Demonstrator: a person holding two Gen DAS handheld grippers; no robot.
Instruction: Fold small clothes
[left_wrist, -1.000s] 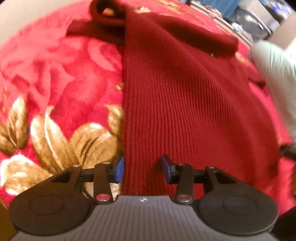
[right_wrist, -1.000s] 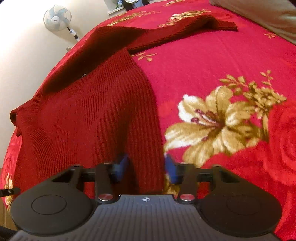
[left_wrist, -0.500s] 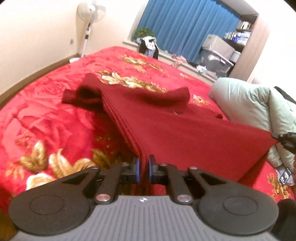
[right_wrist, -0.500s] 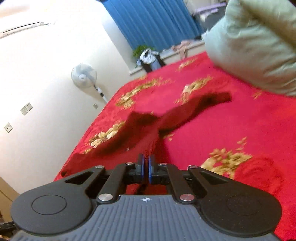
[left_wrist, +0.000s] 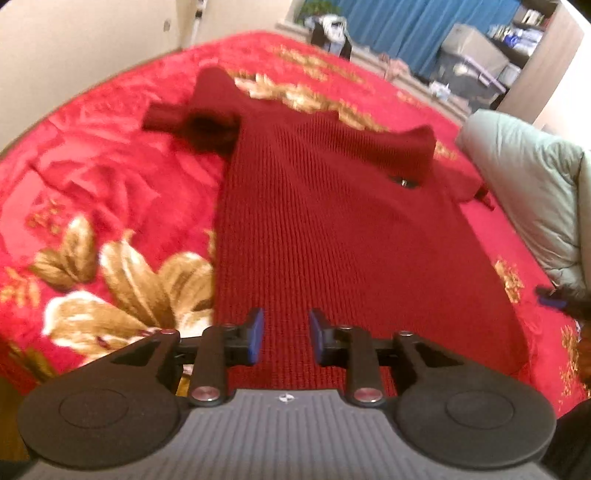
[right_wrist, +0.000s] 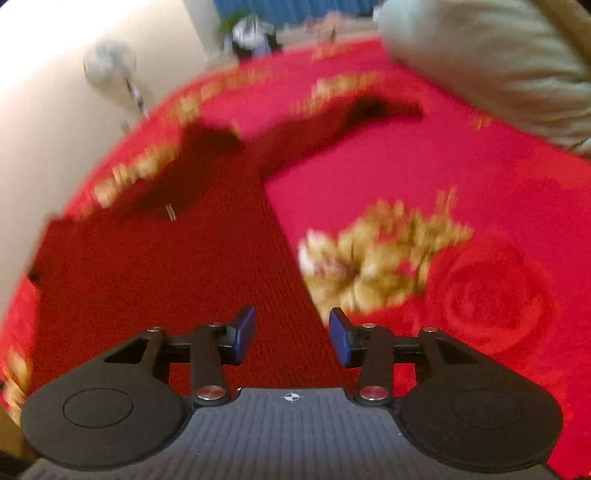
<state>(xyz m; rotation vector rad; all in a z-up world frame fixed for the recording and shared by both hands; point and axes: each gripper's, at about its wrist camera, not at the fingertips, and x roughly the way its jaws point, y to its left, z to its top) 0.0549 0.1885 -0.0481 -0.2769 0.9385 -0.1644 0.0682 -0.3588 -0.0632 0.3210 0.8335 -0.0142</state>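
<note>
A dark red knitted sweater (left_wrist: 332, 206) lies flat on the red flowered bedspread (left_wrist: 92, 177), hem toward me, sleeves spread at the far end. My left gripper (left_wrist: 285, 341) is open just above the hem near its left corner, holding nothing. In the right wrist view the sweater (right_wrist: 177, 266) fills the lower left, blurred by motion. My right gripper (right_wrist: 291, 339) is open over the sweater's right hem edge, empty. The right gripper's tip also shows in the left wrist view (left_wrist: 552, 297) at the far right.
A pale green pillow or quilt (left_wrist: 532, 192) lies on the bed to the right of the sweater; it shows in the right wrist view (right_wrist: 491, 62) too. A standing fan (right_wrist: 110, 70), blue curtains (left_wrist: 406, 22) and storage boxes (left_wrist: 476, 55) stand beyond the bed.
Half a second ago both grippers were shut on the sweater's hem and held it up. Now both are open and the sweater lies flat on the bed.
</note>
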